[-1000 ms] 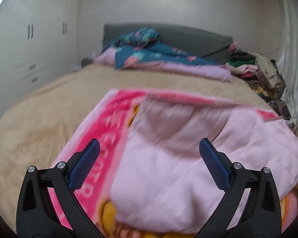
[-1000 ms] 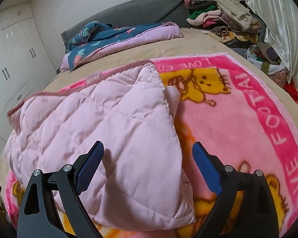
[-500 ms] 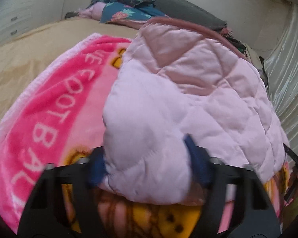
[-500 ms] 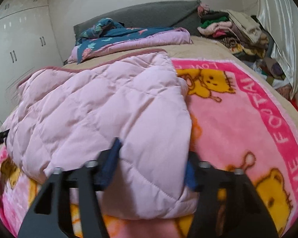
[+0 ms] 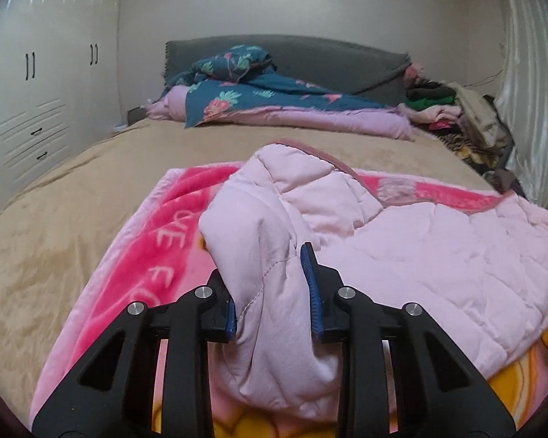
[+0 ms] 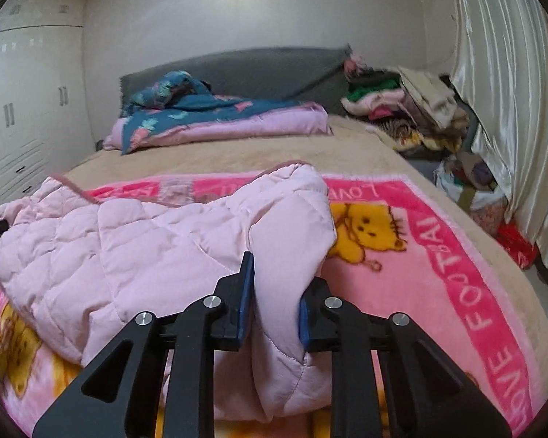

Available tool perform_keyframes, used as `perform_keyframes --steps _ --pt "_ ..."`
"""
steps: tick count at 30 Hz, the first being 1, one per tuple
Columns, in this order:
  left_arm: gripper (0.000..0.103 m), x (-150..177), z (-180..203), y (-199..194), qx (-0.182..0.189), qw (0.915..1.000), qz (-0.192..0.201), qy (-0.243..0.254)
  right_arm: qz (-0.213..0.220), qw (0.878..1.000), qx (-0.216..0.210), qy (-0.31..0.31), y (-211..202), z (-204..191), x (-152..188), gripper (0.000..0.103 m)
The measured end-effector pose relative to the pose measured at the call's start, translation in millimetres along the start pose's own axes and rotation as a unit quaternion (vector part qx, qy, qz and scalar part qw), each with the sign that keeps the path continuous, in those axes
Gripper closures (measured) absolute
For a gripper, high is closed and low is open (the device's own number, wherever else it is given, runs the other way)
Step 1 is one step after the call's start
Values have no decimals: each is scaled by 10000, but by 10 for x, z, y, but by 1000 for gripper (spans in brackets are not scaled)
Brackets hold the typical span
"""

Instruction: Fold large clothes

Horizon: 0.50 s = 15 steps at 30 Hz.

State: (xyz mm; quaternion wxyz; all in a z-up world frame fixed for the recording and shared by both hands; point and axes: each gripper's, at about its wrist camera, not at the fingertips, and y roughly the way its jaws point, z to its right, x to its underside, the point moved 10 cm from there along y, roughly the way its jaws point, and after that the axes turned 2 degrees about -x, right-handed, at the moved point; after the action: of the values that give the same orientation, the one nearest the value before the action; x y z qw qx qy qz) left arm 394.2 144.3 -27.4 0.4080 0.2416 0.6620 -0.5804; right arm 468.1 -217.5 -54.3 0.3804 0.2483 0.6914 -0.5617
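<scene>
Lay across the pink cartoon blanket [image 6: 438, 266] on the bed, that pale pink quilted jacket [image 5: 420, 255], well short of the teal duvet [image 5: 274, 98] piled at the headboard end. Left gripper [image 5: 272, 292] clamped on the jacket's near-left corner, its jaws having just been closing with a bunched fold of fabric pinched between the blue pads. Right gripper [image 6: 276, 299] likewise closed on the near-right corner, jaws just drawn in on a thick wad of quilting, the bear print of the blanket just beside it.

Judged to be the start of a fold: near hem gripped at both corners, ready to be carried over toward the collar edge, which sat farther up the blanket. Best done by raising both corners together and level, keeping the hem taut between them so no sag or twist formed. Worth lifting clear of the blanket first, since plush pile could drag. Puffy filling likely to slip from a shallow pinch, so firm grip needed throughout.
</scene>
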Motion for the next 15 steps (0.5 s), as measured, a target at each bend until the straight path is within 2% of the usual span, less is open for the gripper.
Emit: perform_keyframes --steps 8,15 --pt "82 212 -108 482 -181 9980 -600 -89 -472 9984 301 -125 587 -11 56 84" --pt "76 326 -116 713 -226 9959 -852 -177 -1005 9937 458 -164 987 11 247 83"
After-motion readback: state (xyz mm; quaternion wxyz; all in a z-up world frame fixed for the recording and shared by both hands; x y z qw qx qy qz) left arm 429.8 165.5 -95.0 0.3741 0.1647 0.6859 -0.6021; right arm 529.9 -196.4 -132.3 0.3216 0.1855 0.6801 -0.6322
